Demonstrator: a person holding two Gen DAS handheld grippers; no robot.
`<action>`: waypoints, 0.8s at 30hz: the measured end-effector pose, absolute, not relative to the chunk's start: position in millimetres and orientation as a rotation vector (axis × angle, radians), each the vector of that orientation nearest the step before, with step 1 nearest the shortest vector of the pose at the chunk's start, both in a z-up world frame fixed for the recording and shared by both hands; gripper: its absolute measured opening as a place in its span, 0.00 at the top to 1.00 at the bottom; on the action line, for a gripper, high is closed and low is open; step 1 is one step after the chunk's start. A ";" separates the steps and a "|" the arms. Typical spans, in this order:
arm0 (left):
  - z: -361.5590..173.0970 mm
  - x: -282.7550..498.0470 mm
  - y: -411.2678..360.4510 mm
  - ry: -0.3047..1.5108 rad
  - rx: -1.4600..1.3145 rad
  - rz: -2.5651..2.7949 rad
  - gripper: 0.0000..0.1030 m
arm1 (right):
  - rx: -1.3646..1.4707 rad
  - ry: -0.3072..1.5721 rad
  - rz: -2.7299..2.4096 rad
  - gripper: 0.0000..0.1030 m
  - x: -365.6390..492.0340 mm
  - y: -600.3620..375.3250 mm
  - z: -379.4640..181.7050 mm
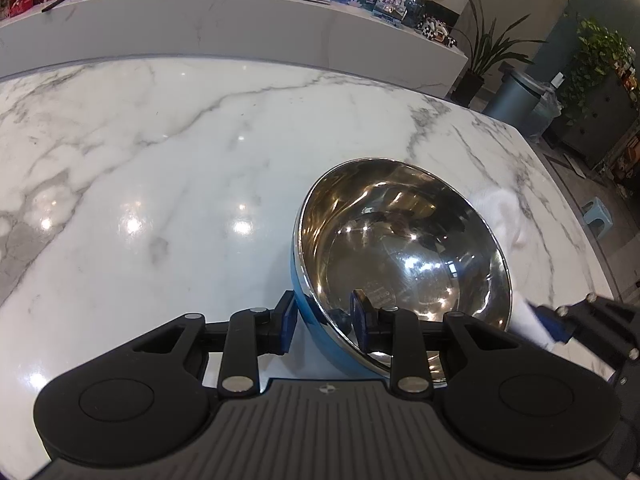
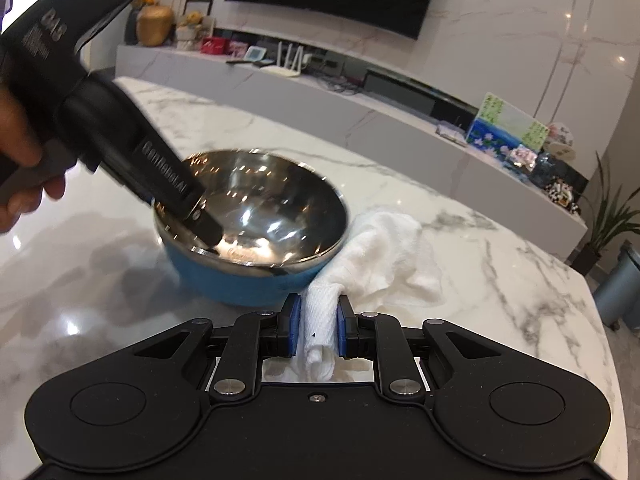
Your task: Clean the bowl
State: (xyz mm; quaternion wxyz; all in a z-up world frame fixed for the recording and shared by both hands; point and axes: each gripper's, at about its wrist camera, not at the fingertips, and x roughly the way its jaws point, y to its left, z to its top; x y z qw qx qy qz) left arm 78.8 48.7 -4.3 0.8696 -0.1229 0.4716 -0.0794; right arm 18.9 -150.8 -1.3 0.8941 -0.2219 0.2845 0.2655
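Observation:
A steel bowl [image 1: 404,256] with a blue outside sits on the marble table [image 1: 160,168], tilted toward me. My left gripper [image 1: 325,322] is shut on the bowl's near rim, one pad outside and one inside. In the right wrist view the bowl [image 2: 256,232] stands ahead, with the left gripper reaching in from the upper left. My right gripper [image 2: 318,330] is shut on a white cloth [image 2: 384,256], which trails on the table to the right of the bowl. The cloth also shows in the left wrist view [image 1: 504,208] behind the bowl.
A long white console [image 2: 360,120] with pictures, a router and small items runs behind the table. A grey bin [image 1: 516,100] and potted plants [image 1: 484,56] stand beyond the table's far right corner. The table edge [image 2: 600,300] curves on the right.

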 end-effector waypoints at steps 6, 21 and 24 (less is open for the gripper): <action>-7.2 76.1 47.9 1.009 -0.286 -0.163 0.52 | -0.482 0.630 0.573 0.84 15.7 -145.4 -9.3; -7.2 82.5 47.2 1.019 -0.237 -0.199 0.69 | -0.481 0.633 0.573 0.84 17.6 -144.7 -7.4; -7.4 85.0 50.5 1.024 -0.245 -0.213 0.72 | -0.457 0.590 0.536 0.84 19.1 -151.5 0.3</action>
